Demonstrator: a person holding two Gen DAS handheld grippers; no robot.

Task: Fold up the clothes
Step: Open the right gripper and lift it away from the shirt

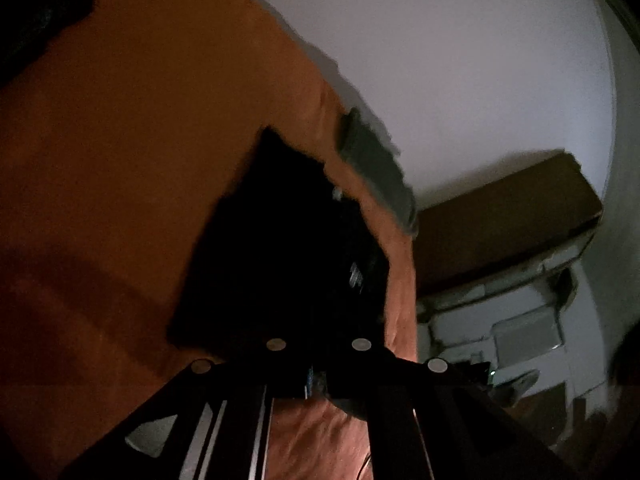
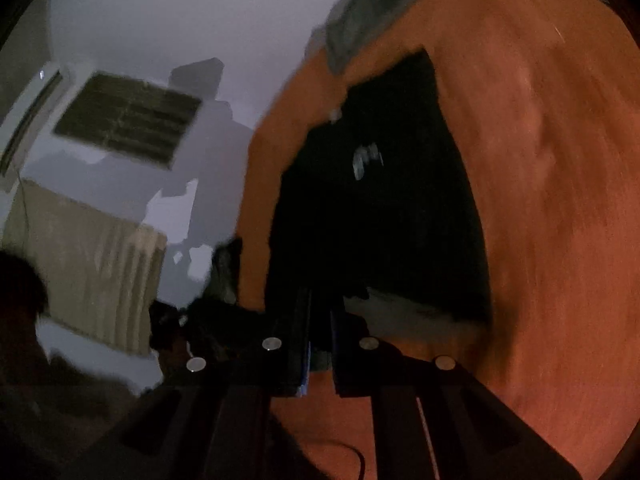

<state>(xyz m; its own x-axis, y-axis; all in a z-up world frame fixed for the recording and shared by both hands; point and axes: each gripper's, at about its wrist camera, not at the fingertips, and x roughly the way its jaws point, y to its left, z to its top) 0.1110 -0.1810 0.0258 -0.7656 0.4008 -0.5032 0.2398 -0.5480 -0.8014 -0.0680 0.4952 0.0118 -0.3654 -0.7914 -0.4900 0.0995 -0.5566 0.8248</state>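
Gripping seems the right word for both tools: the left gripper [image 1: 318, 364] and the right gripper [image 2: 320, 354] each have their two fingers drawn close together, and a strip of the black soft cloth garment [image 2: 376, 208] runs down between the right fingers. In the left wrist view the same dark cloth reaches to the fingertips, but it is too dark to tell if it is really pinched.

The garment hangs or lies over the wide orange fabric surface [image 1: 120, 160], from about 12 o'clock of each gripper, with a small pale print at 1 o'clock in the right view. A grey-green flat piece [image 1: 376, 164] lies beyond it.

I judge that an edge of the garment is being carried for a fold. The next move needs both grippers to travel together, so the edge stays straight.
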